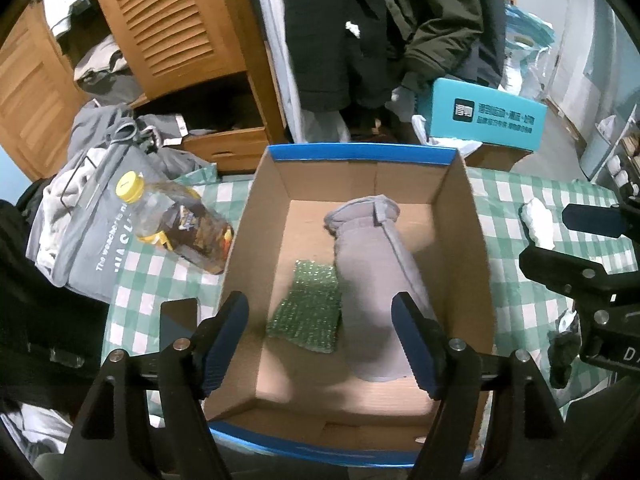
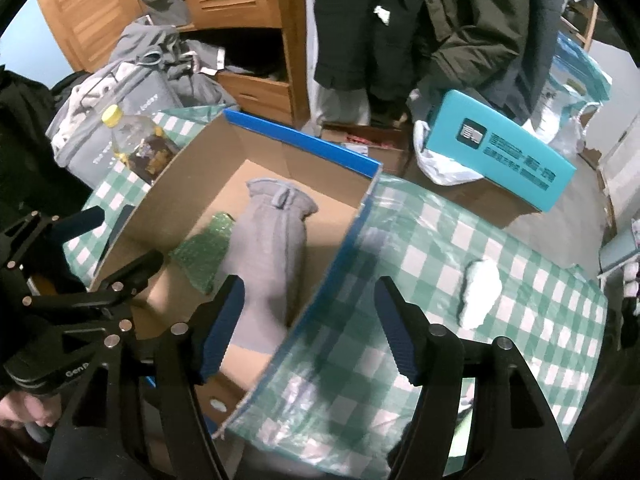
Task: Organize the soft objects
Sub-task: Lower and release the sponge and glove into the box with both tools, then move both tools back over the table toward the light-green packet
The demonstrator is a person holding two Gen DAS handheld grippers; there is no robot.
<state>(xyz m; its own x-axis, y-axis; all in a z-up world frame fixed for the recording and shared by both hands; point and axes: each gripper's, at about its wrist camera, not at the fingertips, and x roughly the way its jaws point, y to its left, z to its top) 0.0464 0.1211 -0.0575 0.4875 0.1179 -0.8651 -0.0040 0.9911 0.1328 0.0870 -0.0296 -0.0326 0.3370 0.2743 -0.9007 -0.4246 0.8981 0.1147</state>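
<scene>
Wooden louvred cupboards and hanging dark coats stand behind a desk (image 2: 500,280) under green-checked cloth. We find a cardboard box (image 1: 260,208) with a blue rim on it; inside lie a grey sock (image 1: 376,264) and, touching it, a green sparkly sponge (image 1: 308,308). We note the left gripper (image 1: 320,344) above the box, jaws wide, empty. The right gripper (image 2: 308,328) straddles the box's wall, jaws wide, empty. A white soft lump (image 2: 480,292) lies on the cloth, apart from the box; a yellow-capped bottle (image 1: 176,216) stands beside it
</scene>
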